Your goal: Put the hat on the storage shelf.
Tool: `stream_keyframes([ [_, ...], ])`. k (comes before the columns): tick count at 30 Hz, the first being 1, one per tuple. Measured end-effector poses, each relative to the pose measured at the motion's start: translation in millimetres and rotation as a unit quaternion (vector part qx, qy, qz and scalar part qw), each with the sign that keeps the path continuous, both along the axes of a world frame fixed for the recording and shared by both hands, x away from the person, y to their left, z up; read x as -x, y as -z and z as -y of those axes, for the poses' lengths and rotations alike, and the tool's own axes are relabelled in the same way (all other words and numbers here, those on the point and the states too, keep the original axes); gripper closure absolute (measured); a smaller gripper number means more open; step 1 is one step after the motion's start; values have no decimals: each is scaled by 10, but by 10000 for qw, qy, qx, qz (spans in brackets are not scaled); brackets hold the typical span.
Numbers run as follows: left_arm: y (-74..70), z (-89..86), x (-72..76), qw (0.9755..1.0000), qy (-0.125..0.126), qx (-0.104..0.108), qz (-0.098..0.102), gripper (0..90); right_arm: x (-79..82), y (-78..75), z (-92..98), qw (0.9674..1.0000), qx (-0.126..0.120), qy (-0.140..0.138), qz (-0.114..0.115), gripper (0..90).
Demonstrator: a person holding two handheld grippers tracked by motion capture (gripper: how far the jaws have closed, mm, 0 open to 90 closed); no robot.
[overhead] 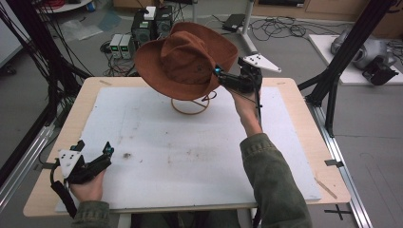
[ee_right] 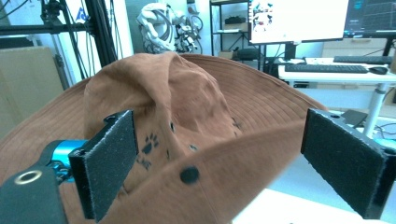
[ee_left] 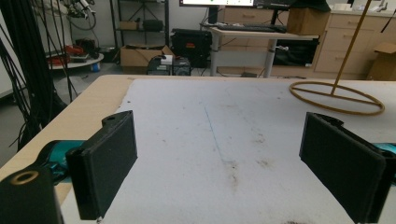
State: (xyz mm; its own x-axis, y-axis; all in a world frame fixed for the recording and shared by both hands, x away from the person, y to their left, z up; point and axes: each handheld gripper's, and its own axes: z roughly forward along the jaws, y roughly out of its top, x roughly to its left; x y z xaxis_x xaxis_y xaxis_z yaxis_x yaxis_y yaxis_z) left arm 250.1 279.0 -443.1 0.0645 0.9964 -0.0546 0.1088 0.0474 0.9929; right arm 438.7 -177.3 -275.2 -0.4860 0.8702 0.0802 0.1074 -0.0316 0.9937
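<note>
1. Cables, electronic boxes and black framing are crowding the grey floor around a wooden table, which is carrying a white, lightly stained mat.
2. Toward the far middle of the mat, a brown brimmed hat is sitting tilted on top of a wire stand; the stand's ring base is lying flat on the mat, and its rod is rising out of the frame in the left gripper view.
3. In the high view the right gripper is hanging level at the hat's right-hand brim, held up by the person's raised hand and olive sleeve.
4. In its own view the right gripper's jaws are standing wide apart, with the brim and a dark snap crossing the gap between them; neither pad is pressing on the fabric.
5. At the near left corner of the table the left gripper is resting low in the person's hand.
6. Its jaws are standing wide open with bare mat between them and nothing in their hold, well apart from the hat.
</note>
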Motion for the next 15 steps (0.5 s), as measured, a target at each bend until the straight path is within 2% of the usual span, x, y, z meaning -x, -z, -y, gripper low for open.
stream_keyframes([
  [8, 3, 11, -12, 10000, 34, 9, 0, 114, 242, 83, 223, 9996, 90, 235, 125, 105],
  [15, -2, 19, -10, 10000, 47, 34, -6, 114, 476, 264, 419, 9987, 59, 465, 215, 105],
])
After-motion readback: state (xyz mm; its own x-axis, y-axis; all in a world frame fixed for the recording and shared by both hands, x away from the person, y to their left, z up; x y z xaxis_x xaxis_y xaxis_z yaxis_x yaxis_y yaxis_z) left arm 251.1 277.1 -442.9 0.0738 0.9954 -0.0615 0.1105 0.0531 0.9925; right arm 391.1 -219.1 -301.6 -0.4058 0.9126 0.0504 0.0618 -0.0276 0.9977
